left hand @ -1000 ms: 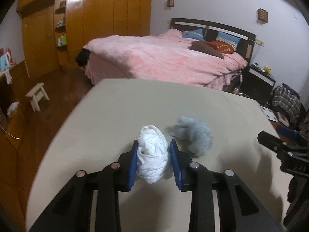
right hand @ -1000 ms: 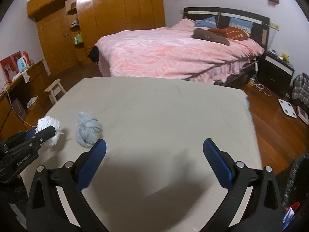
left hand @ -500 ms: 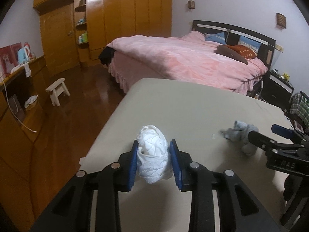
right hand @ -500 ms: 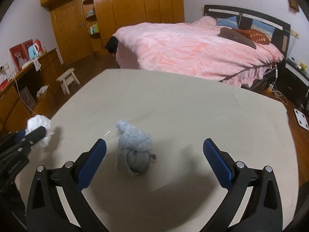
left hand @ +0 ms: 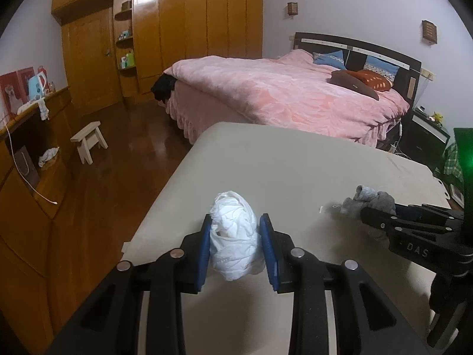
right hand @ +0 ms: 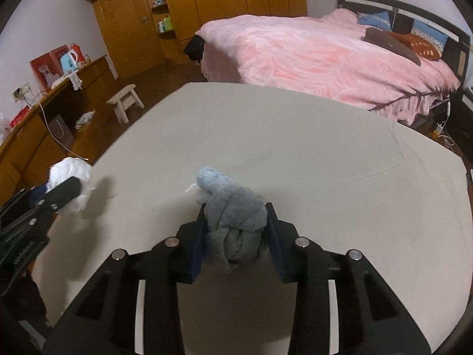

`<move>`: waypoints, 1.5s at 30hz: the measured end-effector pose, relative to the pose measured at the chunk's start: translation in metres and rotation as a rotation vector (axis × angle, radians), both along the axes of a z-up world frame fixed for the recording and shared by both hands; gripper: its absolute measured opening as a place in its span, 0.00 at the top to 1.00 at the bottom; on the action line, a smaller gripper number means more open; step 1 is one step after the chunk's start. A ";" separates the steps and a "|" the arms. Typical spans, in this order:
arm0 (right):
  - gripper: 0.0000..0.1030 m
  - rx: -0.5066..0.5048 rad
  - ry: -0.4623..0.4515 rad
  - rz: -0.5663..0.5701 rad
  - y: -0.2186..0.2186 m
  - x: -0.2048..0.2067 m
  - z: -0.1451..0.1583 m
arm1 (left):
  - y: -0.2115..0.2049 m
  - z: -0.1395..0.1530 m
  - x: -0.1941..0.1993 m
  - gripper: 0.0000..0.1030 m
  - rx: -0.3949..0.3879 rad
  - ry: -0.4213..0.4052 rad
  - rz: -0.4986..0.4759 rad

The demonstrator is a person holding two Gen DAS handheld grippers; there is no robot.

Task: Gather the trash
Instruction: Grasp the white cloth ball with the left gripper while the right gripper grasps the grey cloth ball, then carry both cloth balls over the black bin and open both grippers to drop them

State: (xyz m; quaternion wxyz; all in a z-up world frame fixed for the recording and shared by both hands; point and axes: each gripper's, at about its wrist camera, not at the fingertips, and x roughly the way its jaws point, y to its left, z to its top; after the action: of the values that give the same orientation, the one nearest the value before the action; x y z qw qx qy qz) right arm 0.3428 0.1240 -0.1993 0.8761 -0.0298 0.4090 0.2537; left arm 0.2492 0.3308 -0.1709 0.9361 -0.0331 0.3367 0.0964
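Observation:
My left gripper [left hand: 235,238] is shut on a crumpled white wad [left hand: 233,236] and holds it over the left edge of the beige table [left hand: 280,162]. The wad also shows at the left of the right wrist view [right hand: 69,174]. My right gripper [right hand: 235,230] is shut on a grey-blue balled cloth [right hand: 232,207] that rests on the table [right hand: 295,148]. In the left wrist view the cloth [left hand: 366,199] sits at the right behind the right gripper's black finger.
A pink bed [left hand: 289,94] stands beyond the table. A small white stool [left hand: 88,140] is on the wooden floor to the left. A wooden sideboard [left hand: 26,153] runs along the left wall, with wardrobes [left hand: 192,29] at the back.
My right gripper moved left onto the grey cloth and shut on it; it was open before. My left gripper carried the white wad left toward the table edge.

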 end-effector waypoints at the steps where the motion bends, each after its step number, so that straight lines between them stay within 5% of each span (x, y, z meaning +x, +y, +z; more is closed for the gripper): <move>1: 0.66 0.004 -0.010 -0.004 -0.002 -0.004 0.004 | -0.003 0.003 0.000 0.69 0.006 -0.002 -0.001; 25: 0.65 0.094 -0.169 -0.145 -0.136 -0.110 0.119 | -0.115 0.090 -0.055 0.69 -0.035 -0.111 -0.136; 45: 0.65 0.119 -0.272 -0.253 -0.229 -0.207 0.173 | -0.210 0.137 -0.120 0.69 -0.020 -0.168 -0.264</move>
State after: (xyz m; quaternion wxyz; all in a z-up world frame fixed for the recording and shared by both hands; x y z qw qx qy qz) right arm 0.1353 -0.1047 -0.0267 0.9484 0.0396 0.2714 0.1588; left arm 0.1294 0.1205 -0.0334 0.9650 -0.0058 0.2598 -0.0342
